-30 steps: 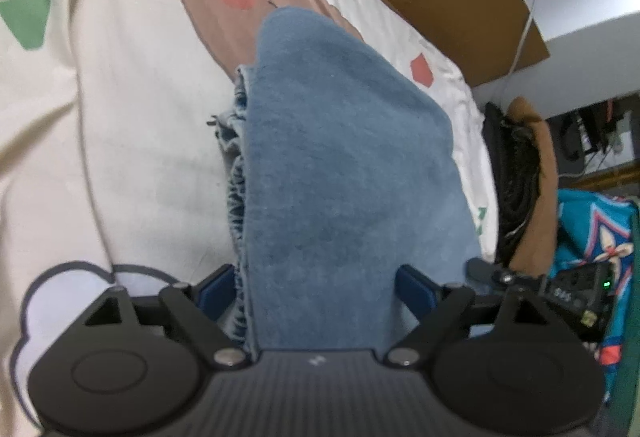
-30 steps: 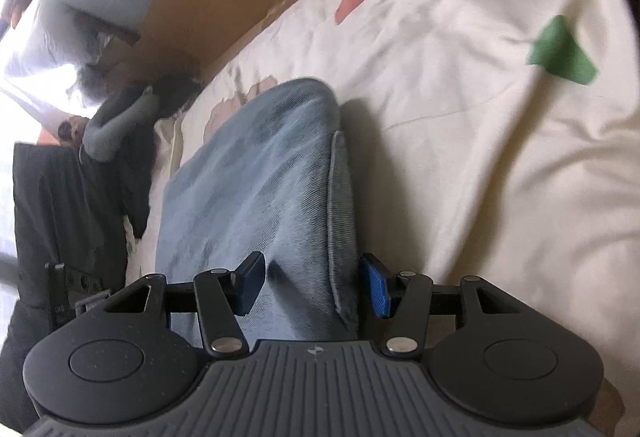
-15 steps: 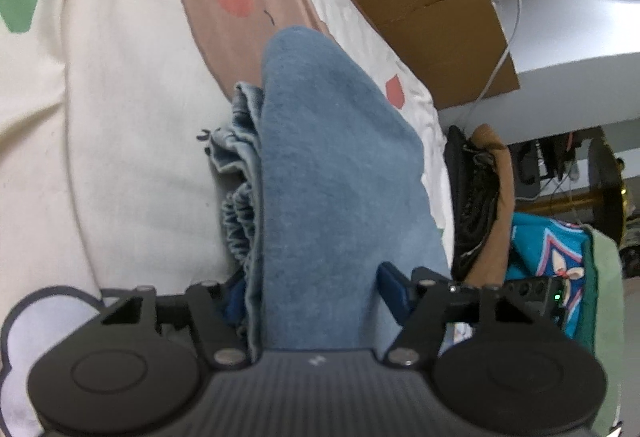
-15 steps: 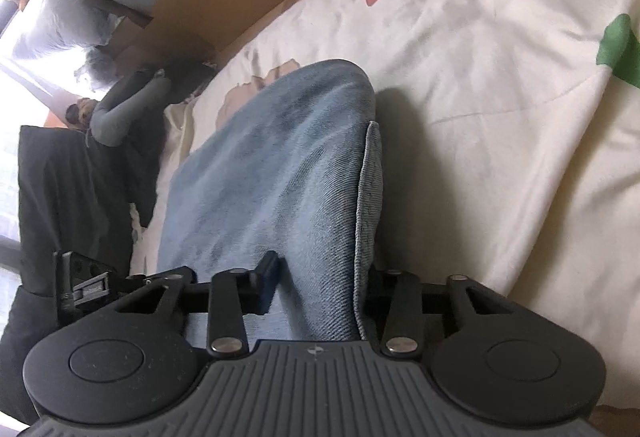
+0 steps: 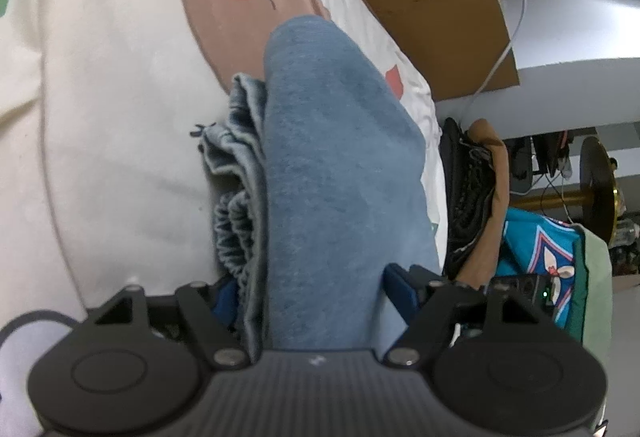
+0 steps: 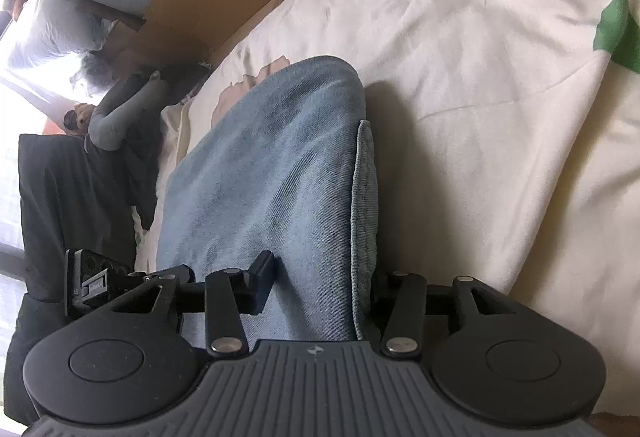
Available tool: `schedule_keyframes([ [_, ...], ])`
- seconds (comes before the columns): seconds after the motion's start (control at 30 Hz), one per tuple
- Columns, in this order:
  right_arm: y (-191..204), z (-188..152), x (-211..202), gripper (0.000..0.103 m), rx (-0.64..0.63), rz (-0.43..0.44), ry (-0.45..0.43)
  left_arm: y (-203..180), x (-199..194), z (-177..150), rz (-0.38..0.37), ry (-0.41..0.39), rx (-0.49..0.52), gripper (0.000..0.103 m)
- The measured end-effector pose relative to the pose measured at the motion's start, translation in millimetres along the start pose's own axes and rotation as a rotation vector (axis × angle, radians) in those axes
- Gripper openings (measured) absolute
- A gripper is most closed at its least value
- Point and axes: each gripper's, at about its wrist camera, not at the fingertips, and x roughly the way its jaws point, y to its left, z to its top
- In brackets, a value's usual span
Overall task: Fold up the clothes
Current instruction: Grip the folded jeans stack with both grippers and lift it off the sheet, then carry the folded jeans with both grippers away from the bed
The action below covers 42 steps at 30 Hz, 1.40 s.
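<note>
Both angled downward over the bed sheet (image 5: 100, 117). Left gripper (image 5: 308, 289) and right gripper (image 6: 316, 281) clamped on the denim garment (image 5: 332, 177), jaws just eased wider. Fingertips buried in cloth.

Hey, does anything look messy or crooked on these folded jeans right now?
Yes. In the left wrist view, the jeans have a gathered waistband bunching out unevenly from under the top layer, onto the printed bedsheet.

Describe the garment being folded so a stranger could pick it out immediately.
Start at the cream bedsheet printed with a brown cartoon figure and red and green shapes. On it, running away from the left gripper, lies the blue denim garment, folded into a thick strip. It alone is blue denim with a gathered elastic waistband at its side; the dark and turquoise clothes sit piled off the bed's edge.
</note>
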Motion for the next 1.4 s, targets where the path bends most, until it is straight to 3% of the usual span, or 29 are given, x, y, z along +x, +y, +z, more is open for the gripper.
schedule_keyframes([
  [0.1,4,-2,3,0.047,-0.015,-0.002,-0.008,0,-4,-2,-0.011,-0.014,-0.01,0.068],
  [0.23,12,-4,-2,0.03,-0.053,0.011,-0.028,-7,-11,-5,-0.016,-0.03,0.022,0.06],
  [0.33,16,-6,-10,0.025,-0.057,0.026,-0.045,-17,-15,-7,-0.013,-0.035,0.038,0.058],
  [0.6,26,-10,-33,0.025,-0.078,0.01,-0.09,-49,-15,-11,-0.001,-0.044,0.089,0.052],
  [1.4,56,1,-117,0.025,-0.13,-0.005,-0.245,-147,-16,-3,0.017,-0.079,0.208,0.051],
])
